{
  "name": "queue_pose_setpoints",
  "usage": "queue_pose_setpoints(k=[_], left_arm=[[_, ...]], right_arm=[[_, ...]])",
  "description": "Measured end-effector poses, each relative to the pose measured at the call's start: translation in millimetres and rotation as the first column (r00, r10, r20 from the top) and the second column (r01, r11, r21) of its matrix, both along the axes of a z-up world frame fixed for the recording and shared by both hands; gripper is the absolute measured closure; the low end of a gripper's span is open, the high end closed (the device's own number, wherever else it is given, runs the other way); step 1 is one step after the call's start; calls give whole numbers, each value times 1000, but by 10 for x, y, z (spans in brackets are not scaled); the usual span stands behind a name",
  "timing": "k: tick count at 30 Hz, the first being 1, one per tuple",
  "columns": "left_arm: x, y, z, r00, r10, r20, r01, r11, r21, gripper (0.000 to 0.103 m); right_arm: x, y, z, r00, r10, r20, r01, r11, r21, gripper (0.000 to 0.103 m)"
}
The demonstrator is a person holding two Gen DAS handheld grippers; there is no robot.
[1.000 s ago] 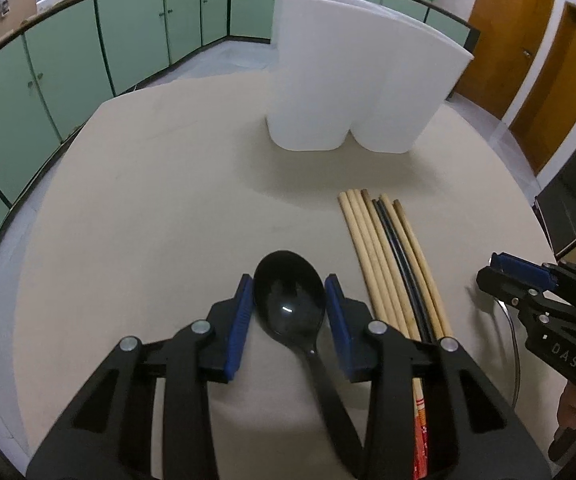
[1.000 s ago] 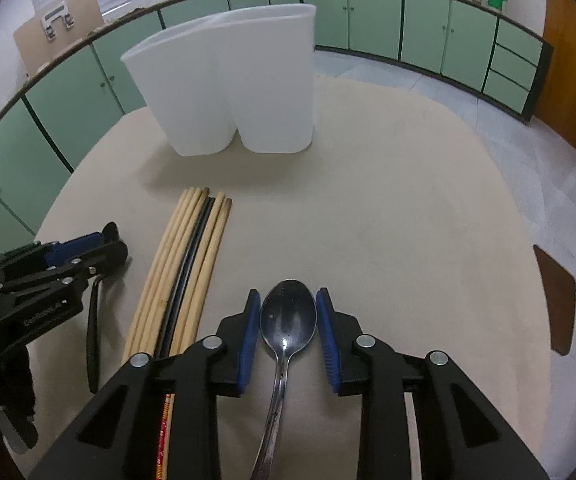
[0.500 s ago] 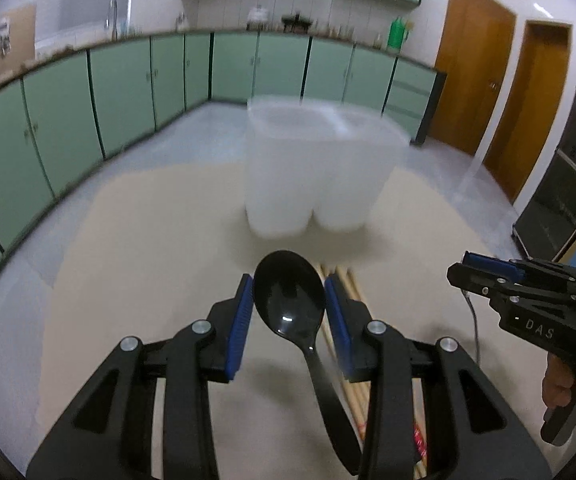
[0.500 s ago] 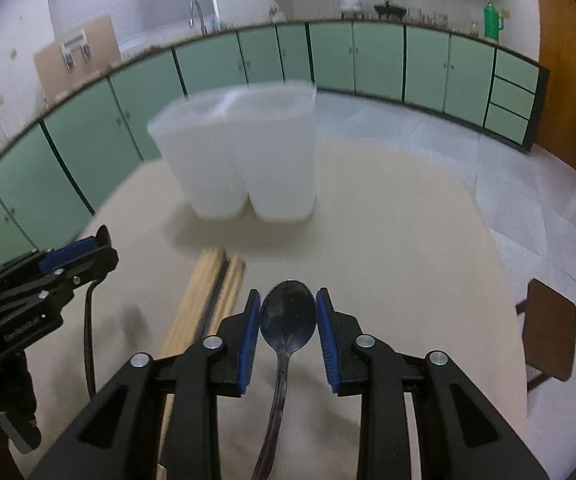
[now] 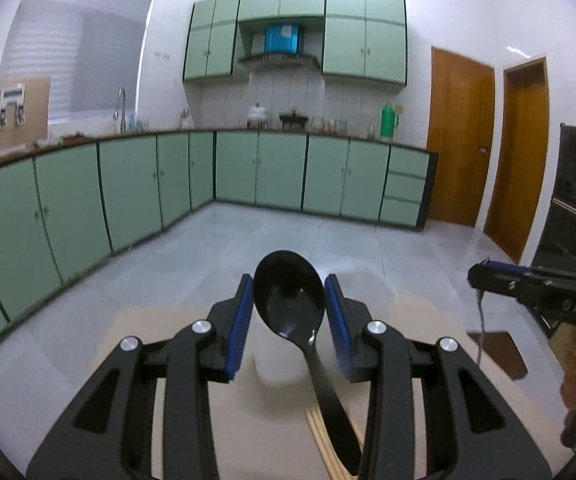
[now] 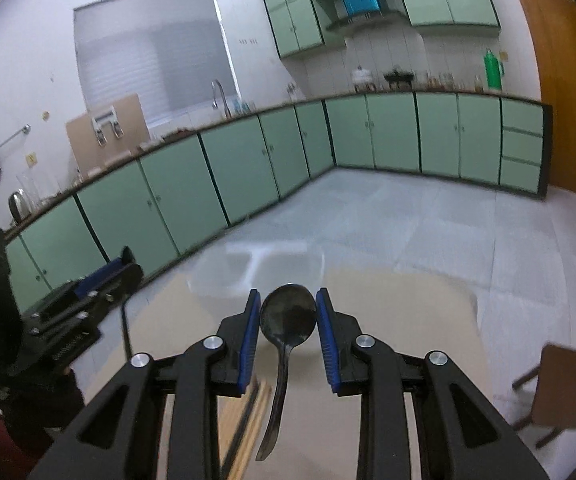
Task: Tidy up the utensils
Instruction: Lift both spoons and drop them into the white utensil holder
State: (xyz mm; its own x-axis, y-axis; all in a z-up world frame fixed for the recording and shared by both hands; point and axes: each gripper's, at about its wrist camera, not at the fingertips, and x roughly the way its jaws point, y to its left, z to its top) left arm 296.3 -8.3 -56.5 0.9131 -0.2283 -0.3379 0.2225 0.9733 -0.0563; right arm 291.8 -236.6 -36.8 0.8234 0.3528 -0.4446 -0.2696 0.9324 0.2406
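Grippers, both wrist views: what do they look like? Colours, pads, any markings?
Both match: the left gripper and right gripper are matte black plastic linkages with cut-out arms, silver pivot screws and ribbed blue pads. The right gripper's side shows pale lettering, too blurred to read. No cables visible.

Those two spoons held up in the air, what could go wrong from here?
1. Both grippers pinch the bowls, not the handles: the black spoon in the left gripper and the metal spoon in the right gripper. The hanging handles might swing or slip out.
2. The white holder is blurred and partly hidden behind the fingers, so aiming could miss.
3. The grippers are near each other and might collide.
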Motion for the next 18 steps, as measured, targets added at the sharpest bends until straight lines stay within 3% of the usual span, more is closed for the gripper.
queue_pose_setpoints(k=[4, 8, 15, 18], left_arm=[[307, -89, 244, 997, 22, 75, -22, 1000, -10, 68], [642, -221, 353, 992, 46, 118, -47, 999, 6, 68], [1064, -335, 166, 991, 79, 112, -82, 996, 26, 68], [1141, -322, 34, 992, 81, 92, -85, 996, 38, 68]], right_arm=[[285, 20, 322, 996, -30, 86, 29, 1000, 7, 75], [634, 95, 414, 988, -86, 127, 86, 996, 0, 75], [1154, 311, 214, 978, -150, 146, 159, 986, -48, 75], [1295, 389, 59, 982, -146, 116, 156, 985, -76, 75]])
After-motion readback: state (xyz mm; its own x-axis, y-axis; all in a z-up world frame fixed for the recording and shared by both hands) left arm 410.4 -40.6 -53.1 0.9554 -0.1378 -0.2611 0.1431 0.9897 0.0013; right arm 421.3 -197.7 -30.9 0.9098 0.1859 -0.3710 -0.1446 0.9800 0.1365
